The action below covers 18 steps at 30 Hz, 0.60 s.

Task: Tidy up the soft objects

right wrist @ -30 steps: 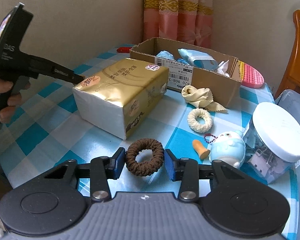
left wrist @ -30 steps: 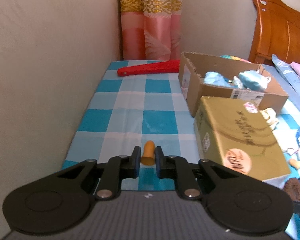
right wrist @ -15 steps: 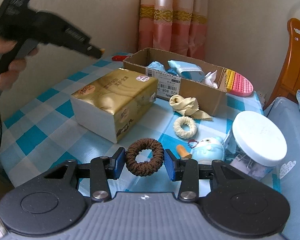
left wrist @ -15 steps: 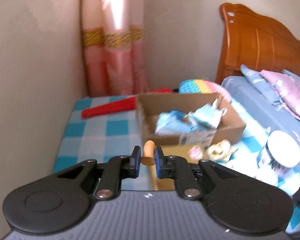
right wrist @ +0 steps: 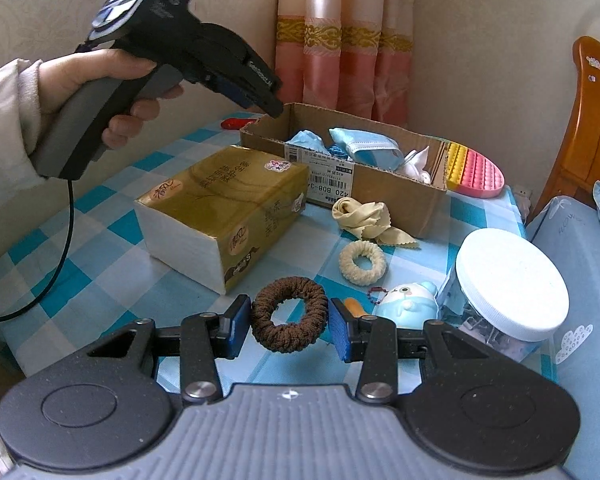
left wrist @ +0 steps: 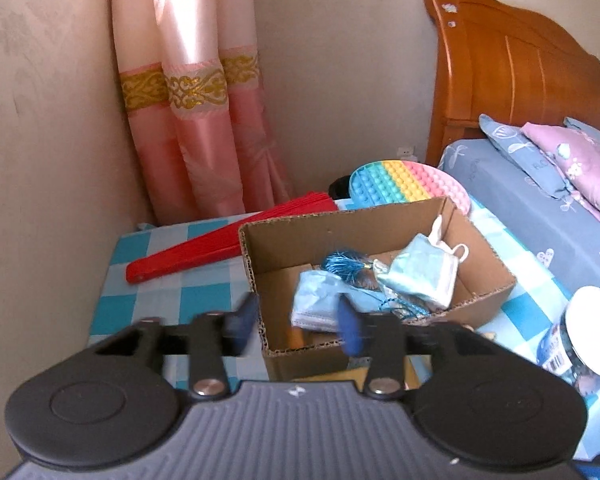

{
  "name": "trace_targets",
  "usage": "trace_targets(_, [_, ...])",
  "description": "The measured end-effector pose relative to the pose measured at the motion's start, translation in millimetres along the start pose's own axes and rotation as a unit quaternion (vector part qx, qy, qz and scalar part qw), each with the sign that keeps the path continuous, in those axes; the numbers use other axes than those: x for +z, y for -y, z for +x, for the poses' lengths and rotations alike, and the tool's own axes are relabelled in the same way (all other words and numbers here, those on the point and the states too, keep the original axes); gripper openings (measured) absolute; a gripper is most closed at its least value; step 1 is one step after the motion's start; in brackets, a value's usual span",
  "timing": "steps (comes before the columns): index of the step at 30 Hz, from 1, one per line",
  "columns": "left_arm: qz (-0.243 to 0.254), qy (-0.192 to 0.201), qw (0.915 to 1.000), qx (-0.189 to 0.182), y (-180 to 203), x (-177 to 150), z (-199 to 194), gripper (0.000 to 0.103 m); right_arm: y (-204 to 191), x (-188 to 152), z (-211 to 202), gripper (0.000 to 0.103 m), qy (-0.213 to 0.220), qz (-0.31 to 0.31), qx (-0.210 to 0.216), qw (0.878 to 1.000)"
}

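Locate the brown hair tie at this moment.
In the right wrist view, the brown hair tie sits low at centre, clamped in the right gripper, just in front of the gold tissue pack and left of the blue plush toy.

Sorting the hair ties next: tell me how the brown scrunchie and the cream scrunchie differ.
The brown scrunchie is dark and larger, held between the right gripper fingers; the cream scrunchie is pale, smaller and lies loose on the checked tablecloth. Both are ruffled fabric rings.

Both wrist views share cardboard box, left blurred.
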State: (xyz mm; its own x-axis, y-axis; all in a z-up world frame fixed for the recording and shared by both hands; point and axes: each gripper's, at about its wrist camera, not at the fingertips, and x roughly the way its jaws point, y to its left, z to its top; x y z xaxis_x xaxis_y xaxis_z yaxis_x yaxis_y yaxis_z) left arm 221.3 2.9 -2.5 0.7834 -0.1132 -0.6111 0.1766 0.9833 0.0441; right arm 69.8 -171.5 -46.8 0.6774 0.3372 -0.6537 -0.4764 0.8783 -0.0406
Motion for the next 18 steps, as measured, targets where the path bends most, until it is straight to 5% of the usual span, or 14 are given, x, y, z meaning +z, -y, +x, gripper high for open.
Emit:
trace_targets(3, [0.001, 0.01, 0.9999, 0.01, -3.2, -5.9, -17.1, 0.093, 1.1, 2.6, 1.5, 0.047, -0.002, 0.004, 0.005, 1.0])
trace_targets(18, [-0.023, -0.001, 0.9988, 0.043, -9.3, -60.1, -88.7, 0.099, 2.4, 53.0, 6.9, 0.047, 0.002, -0.02, 0.018, 1.0])
